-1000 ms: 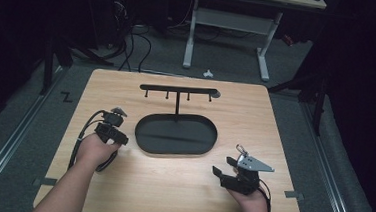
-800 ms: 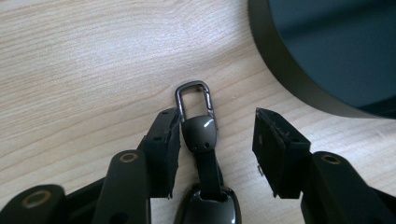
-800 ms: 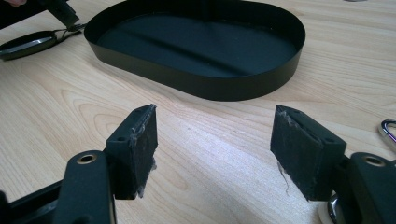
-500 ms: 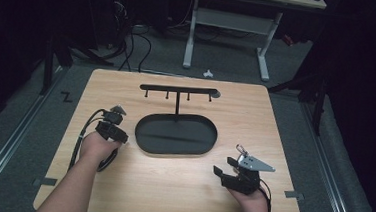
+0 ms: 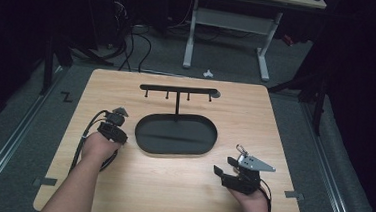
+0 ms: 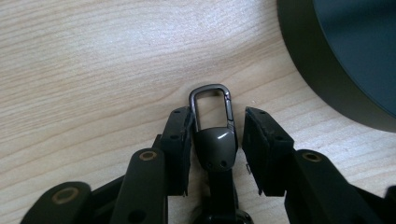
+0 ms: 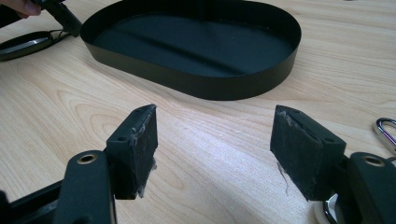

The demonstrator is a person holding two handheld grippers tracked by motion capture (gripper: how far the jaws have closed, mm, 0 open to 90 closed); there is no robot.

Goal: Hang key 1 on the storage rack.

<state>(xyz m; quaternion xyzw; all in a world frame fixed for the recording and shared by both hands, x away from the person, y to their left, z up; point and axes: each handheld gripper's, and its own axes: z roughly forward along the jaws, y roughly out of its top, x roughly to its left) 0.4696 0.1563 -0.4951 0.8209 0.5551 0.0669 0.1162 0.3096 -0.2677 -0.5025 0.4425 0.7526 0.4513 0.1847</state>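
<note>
A grey metal snap clip lies flat on the wooden table, just left of a black oval tray. My left gripper is open and straddles the clip: one pad is against its side, the other stands a little apart. In the high view the left gripper sits at the tray's left end. My right gripper is open with bare wood between its pads, facing the tray. A second silver clip lies beside its right jaw and also shows as a clip from above.
A black T-shaped rack with several small hooks rises from the tray's far side. The left gripper's cable loops on the table by the left hand. Desk legs and cables stand on the floor beyond the table.
</note>
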